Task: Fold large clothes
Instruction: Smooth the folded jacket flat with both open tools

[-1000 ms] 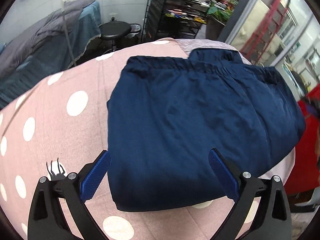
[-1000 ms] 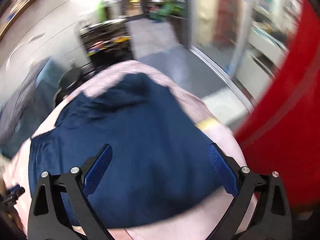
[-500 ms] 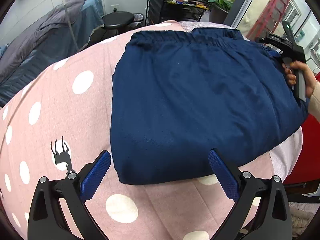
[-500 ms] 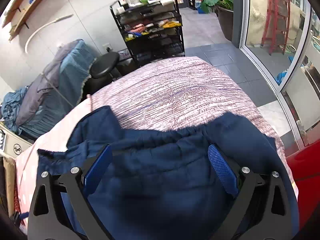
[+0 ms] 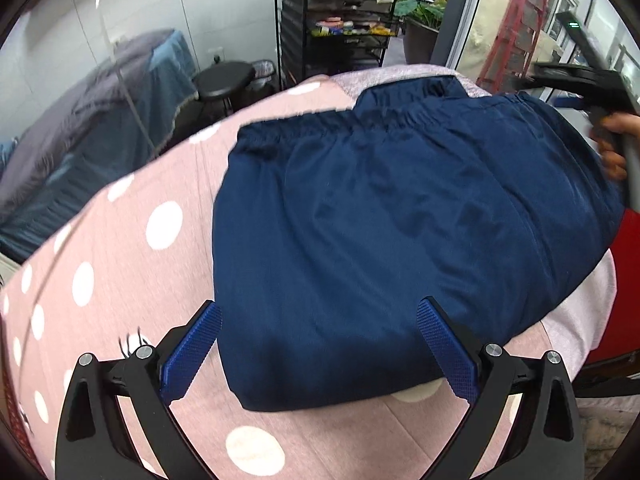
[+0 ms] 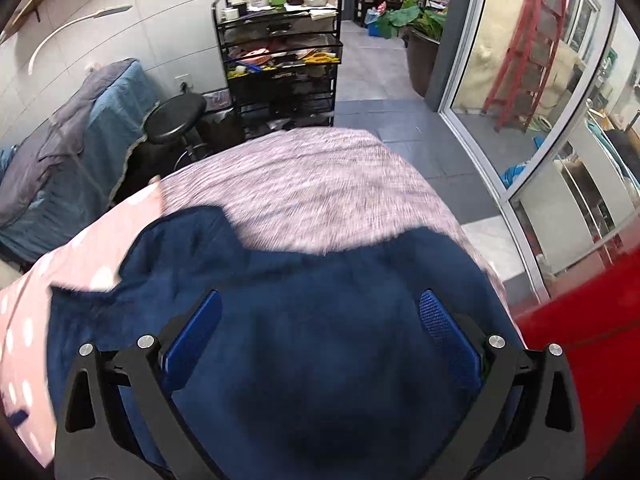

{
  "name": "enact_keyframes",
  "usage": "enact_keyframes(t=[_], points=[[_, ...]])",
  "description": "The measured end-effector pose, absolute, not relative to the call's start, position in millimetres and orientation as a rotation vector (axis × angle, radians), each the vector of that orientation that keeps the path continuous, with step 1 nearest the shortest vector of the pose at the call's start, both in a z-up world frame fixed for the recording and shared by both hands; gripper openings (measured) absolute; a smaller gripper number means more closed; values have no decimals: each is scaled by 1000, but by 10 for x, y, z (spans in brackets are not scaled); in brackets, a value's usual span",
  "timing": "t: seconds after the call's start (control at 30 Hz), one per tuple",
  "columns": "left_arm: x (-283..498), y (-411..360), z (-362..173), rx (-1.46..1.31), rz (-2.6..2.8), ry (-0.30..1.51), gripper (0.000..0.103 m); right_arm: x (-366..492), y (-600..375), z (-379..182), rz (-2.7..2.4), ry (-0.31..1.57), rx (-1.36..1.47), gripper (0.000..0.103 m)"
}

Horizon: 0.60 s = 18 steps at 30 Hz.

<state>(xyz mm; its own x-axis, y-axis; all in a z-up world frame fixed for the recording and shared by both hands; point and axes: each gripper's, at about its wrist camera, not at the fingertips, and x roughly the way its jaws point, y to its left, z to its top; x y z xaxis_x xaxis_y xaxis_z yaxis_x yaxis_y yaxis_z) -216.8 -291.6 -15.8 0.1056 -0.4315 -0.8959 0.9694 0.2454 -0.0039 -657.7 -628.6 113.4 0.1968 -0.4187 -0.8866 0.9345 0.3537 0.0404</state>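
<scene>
Garment: navy trousers [image 5: 400,232] folded on the pink polka-dot sheet [image 5: 120,264].
Left gripper [image 5: 320,354]: fingers wide, has moved back over the near edge.
Right gripper [image 6: 320,336]: wide, now above the waistband; fold looks nearly finished.

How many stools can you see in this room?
1. A single black round stool stands on the floor beyond the bed, between the blue-covered couch and the black shelf cart. Others may be hidden behind the bed.
</scene>
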Motion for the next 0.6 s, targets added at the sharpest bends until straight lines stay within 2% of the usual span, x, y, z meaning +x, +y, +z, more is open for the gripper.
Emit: enact_keyframes(t=[0.27, 0.47, 0.6], points=[[-2391, -3006, -187, 787, -1213, 971, 96, -6825, -5174, 1459, -1023, 1044, 661, 98], [-2543, -3000, -4, 798, -1208, 932, 96, -6811, -4737, 1472, -1078, 1161, 568, 98], [-2585, -3001, 86, 787, -1174, 987, 96, -6735, -4539, 1520, -1058, 1218, 532, 98]])
